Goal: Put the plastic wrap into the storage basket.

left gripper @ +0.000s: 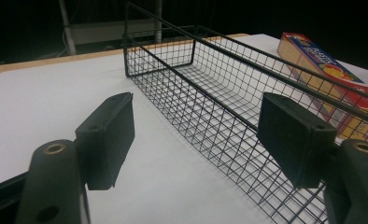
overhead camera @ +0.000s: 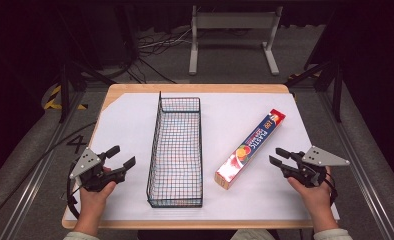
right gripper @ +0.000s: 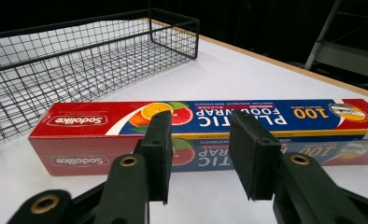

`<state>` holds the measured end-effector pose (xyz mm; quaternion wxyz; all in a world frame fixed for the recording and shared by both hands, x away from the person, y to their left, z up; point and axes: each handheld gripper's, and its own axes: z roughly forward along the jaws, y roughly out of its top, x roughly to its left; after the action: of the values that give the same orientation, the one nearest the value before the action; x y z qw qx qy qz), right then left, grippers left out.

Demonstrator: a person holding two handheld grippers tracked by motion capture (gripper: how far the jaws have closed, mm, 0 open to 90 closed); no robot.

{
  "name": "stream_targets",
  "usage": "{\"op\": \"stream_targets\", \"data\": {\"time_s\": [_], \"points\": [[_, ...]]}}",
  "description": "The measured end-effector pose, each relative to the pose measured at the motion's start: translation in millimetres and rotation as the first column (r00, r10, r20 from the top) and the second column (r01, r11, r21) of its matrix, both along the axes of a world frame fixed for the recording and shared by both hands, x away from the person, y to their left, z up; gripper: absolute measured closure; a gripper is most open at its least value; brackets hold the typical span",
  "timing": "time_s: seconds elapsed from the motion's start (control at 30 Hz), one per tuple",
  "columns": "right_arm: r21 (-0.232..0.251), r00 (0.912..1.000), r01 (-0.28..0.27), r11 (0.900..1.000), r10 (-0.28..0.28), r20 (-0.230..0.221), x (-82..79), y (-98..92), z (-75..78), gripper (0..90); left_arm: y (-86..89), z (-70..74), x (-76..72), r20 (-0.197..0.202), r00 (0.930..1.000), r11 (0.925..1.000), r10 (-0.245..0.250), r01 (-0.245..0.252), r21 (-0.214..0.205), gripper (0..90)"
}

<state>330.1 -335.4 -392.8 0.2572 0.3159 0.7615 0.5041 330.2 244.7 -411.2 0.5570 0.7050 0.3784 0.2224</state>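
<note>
A long red and blue plastic-wrap box [overhead camera: 251,148] lies flat on the white table cover, right of a black wire basket [overhead camera: 176,150] that holds nothing. My right gripper [overhead camera: 280,157] is open, a little to the right of the box's near half and pointing at it. In the right gripper view the box [right gripper: 210,126] lies crosswise just beyond the open jaws [right gripper: 198,154], with a gap between them. My left gripper [overhead camera: 121,156] is open, left of the basket. Its view shows the basket's long side [left gripper: 219,107] ahead and the box [left gripper: 331,74] beyond it.
The wooden table edge [overhead camera: 195,88] frames the white cover. Bare cover lies left of the basket and around both hands. Beyond the table, a white metal stand [overhead camera: 232,35], cables and dark tripod legs stand on the floor.
</note>
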Motion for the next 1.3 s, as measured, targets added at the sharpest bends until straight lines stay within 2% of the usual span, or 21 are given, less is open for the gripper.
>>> {"op": "stream_targets", "data": {"time_s": [0.2, 0.37, 0.47, 0.53, 0.67, 0.77, 0.9, 1.07, 1.23, 1.3], "points": [[0.004, 0.9998, 0.01, 0.9999, -0.01, -0.019, 4.4, 1.7, 6.4, 59.6, 0.3, 0.5, -2.2, 0.007, 0.9999, 0.9999, 0.014, -0.014, 0.003, 28.4], [0.007, 0.9985, -0.021, 0.9997, 0.021, -0.049, 9.9, 9.0, 12.4, 61.3, -0.2, -0.4, -2.5, 0.006, 0.9998, 0.9997, 0.019, -0.019, 0.018, 28.4], [-0.006, 0.9955, -0.057, 0.9984, 0.056, -0.077, 14.9, 18.1, 17.3, 62.4, -0.8, -1.1, -2.8, 0.005, 0.9997, 0.9996, 0.023, -0.023, 0.018, 28.5], [-0.032, 0.992, -0.082, 0.9961, 0.079, -0.098, 20.0, 28.6, 23.5, 63.3, -0.4, -1.4, -2.8, 0.007, 0.9996, 0.9994, 0.028, -0.028, 0.022, 28.6], [-0.038, 0.9862, -0.12, 0.992, 0.115, -0.119, 28.1, 40.0, 31.4, 65.5, 0.1, -1.6, -2.0, 0.006, 0.9995, 0.9992, 0.032, -0.032, 0.024, 28.6], [-0.059, 0.9856, -0.127, 0.9902, 0.119, -0.12, 34.9, 51.2, 37.8, 65.3, 0.0, -2.0, -0.9, 0.001, 0.9994, 0.999, 0.035, -0.035, 0.027, 28.7], [-0.072, 0.9829, -0.144, 0.9869, 0.134, -0.126, 41.8, 63.3, 44.7, 69.7, -0.4, -1.7, -1.3, 0.005, 0.9995, 0.9989, 0.033, -0.033, 0.033, 28.8], [-0.076, 0.9714, -0.181, 0.9806, 0.166, -0.17, 47.9, 72.4, 49.6, 75.3, 1.7, -1.7, -1.9, 0.006, 0.9993, 0.999, 0.038, -0.038, 0.025, 28.8], [-0.109, 0.9649, -0.183, 0.9771, 0.157, -0.211, 55.4, 82.5, 48.8, 76.3, 1.6, -1.4, -2.3, 0.01, 0.9991, 0.9986, 0.042, -0.042, 0.031, 28.9], [-0.122, 0.958, -0.195, 0.9732, 0.163, -0.236, 58.5, 86.6, 47.0, 83.7, 2.6, -1.2, -2.9, 0.009, 0.9988, 0.9982, 0.048, -0.048, 0.037, 29.0]]}}
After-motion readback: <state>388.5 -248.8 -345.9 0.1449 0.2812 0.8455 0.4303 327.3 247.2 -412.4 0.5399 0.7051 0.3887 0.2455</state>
